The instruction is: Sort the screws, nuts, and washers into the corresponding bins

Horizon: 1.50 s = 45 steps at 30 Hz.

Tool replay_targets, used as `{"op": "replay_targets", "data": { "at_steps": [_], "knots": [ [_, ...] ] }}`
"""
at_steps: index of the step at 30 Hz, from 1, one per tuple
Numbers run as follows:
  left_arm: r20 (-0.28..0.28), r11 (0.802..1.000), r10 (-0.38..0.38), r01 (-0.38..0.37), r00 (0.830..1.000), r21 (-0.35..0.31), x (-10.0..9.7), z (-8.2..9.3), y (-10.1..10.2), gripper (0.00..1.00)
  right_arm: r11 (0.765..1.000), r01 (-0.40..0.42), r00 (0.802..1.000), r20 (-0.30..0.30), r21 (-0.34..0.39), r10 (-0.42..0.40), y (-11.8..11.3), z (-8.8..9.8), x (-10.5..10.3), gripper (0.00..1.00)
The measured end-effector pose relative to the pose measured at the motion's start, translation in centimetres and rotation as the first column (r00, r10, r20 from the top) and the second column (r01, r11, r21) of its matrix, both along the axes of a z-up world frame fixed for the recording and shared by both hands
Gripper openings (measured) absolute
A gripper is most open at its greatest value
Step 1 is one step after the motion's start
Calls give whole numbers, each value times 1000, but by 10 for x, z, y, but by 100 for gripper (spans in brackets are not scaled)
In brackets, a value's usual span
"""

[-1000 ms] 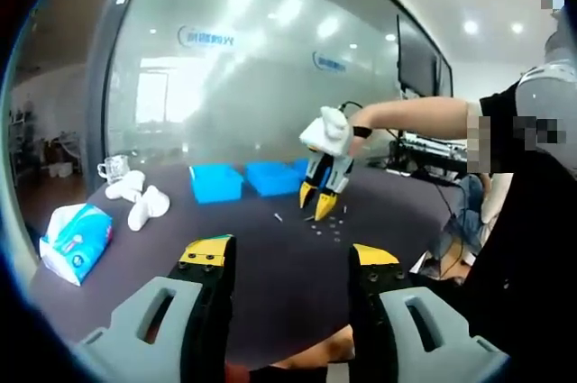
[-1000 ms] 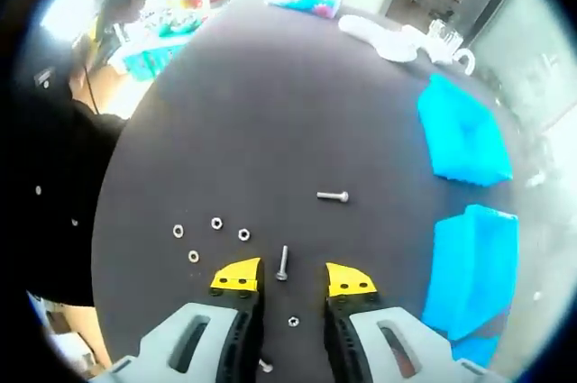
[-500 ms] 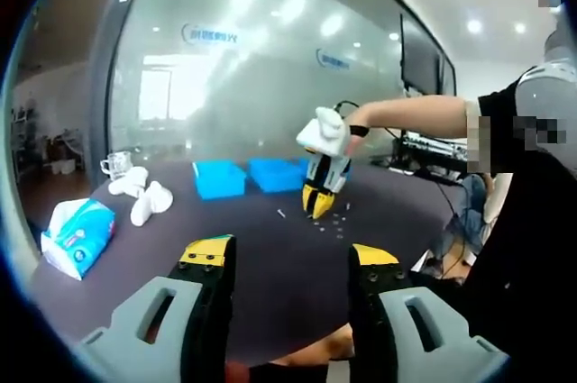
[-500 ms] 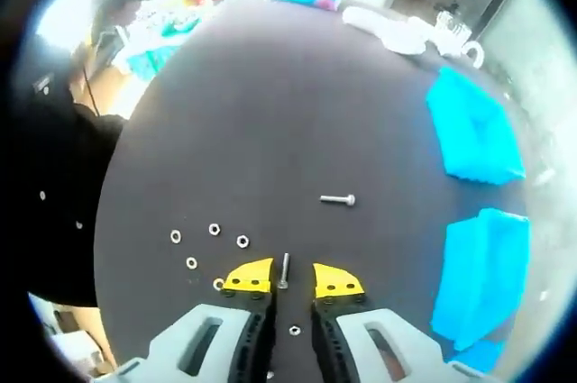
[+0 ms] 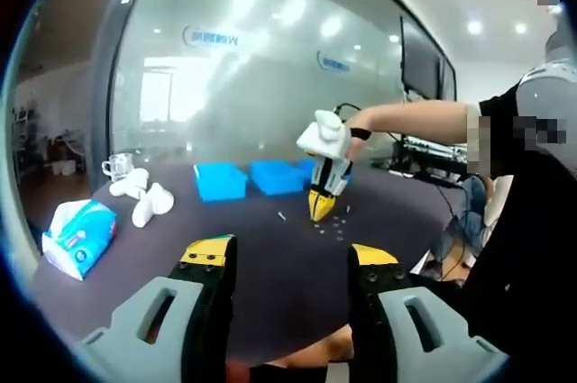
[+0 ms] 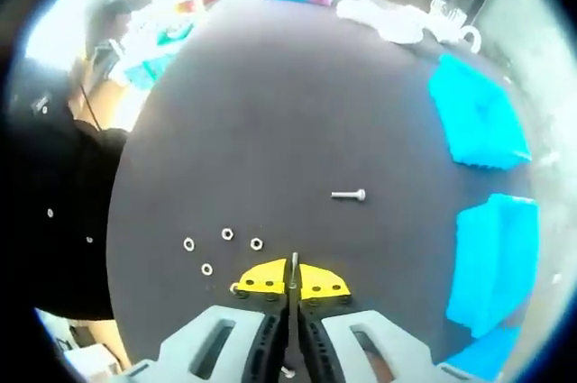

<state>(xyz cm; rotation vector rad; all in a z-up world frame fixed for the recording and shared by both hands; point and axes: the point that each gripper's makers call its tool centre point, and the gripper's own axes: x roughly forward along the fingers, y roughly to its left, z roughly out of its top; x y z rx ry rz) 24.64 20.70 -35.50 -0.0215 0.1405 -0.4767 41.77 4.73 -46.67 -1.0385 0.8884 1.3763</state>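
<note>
Screw sits clamped between your right gripper tips, its long axis running straight out along the jaws, just above the dark table. Blue bins lie to that view's right, so carry it that way. Your left gripper hangs with jaws apart, well back from the parts.

Desk: dark, matt, cloth-like top. Screw pinched in right gripper: bright bare metal, as is loose screw. Small nuts: shiny metal. Gripper tips: yellow plastic on matt grey plastic bodies. Bins: blue, smooth plastic. Tissue pack: glossy film wrap. Wall behind: frosted glass with reflections.
</note>
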Motion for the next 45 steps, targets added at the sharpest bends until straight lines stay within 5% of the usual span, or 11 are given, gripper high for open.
{"op": "replay_targets", "data": {
  "at_steps": [7, 12, 16, 23, 26, 34, 36, 39, 42, 45],
  "knots": [
    [9, 1000, -4, 4, 1000, -2, 2, 3, 1, 47, 987, 56, 998, -27, 153, -52, 0, 20, -11, 0],
    [21, 1000, -19, 19, 1000, -8, 4, 7, -4, 47, 949, 128, 992, -39, 287, -122, -3, 43, -13, 0],
    [21, 1000, -22, 23, 1000, -14, 6, 6, -5, 47, 865, 212, 975, -36, 454, -219, -12, 74, -4, 0],
    [30, 999, -31, 32, 999, -19, 11, 8, -7, 47, 707, 289, 928, -7, 645, -372, -45, 115, -1, 0],
    [36, 999, -32, 33, 999, -23, 12, 10, -7, 47, 629, 308, 894, 10, 714, -448, -64, 130, 0, 0],
    [48, 999, -34, 35, 998, -28, 16, 16, -8, 47, 402, 332, 758, 12, 853, -652, -117, 155, -20, 0],
    [49, 999, -33, 34, 998, -28, 16, 17, -8, 47, 367, 331, 720, 18, 869, -693, -131, 155, -26, 0],
    [54, 999, -33, 34, 998, -25, 17, 20, -9, 47, 366, 345, 696, 26, 864, -718, -146, 145, -39, 0],
    [56, 999, -38, 39, 998, -19, 18, 21, -10, 47, 342, 353, 632, 47, 871, -773, -173, 140, -49, 0],
    [57, 999, -40, 41, 998, -20, 18, 21, -11, 47, 259, 359, 579, 3, 897, -816, -195, 143, -58, 0]
  ]
}}
